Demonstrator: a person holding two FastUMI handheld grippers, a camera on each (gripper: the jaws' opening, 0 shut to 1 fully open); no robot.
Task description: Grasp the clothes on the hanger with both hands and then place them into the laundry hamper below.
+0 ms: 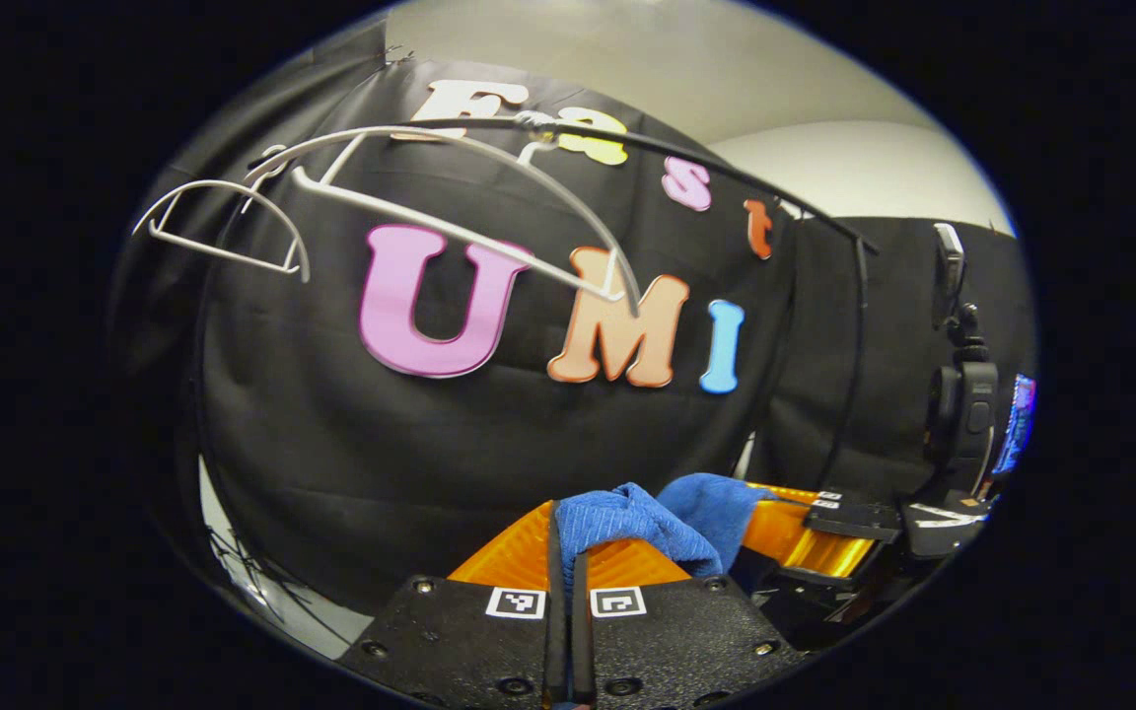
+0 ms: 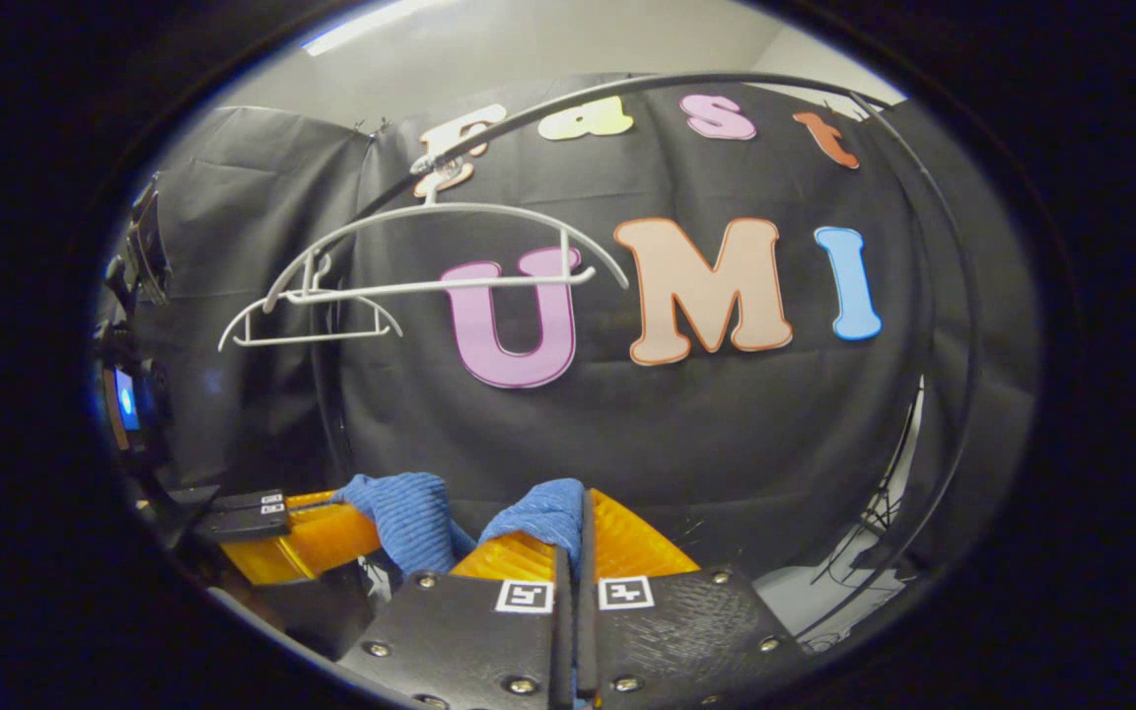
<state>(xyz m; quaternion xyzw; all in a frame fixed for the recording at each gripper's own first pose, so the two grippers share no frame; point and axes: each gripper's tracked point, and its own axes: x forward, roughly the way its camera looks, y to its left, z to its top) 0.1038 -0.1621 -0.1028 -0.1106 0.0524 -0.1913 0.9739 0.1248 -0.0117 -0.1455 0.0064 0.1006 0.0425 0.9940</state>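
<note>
In the left gripper view, we saw our left gripper (image 1: pixel 568 572) clamped on the blue cloth (image 1: pixel 632 523), which stretched across to the right gripper (image 1: pixel 849 518). Two bare white hangers (image 1: pixel 450 212) hung on the rail (image 1: pixel 686 158) above.

In the right gripper view, our right gripper (image 2: pixel 571 562) was pinched tight on the same cloth (image 2: pixel 410 518), hangers (image 2: pixel 430 276) overhead.

I am standing in a recording booth rather than a home: black cloth (image 2: pixel 726 434) is draping every wall, bare white hangers (image 2: pixel 430 256) are dangling from a dark rail (image 1: pixel 726 173), and a mounted device with a glowing screen (image 1: pixel 1017 424) is standing alongside.
</note>
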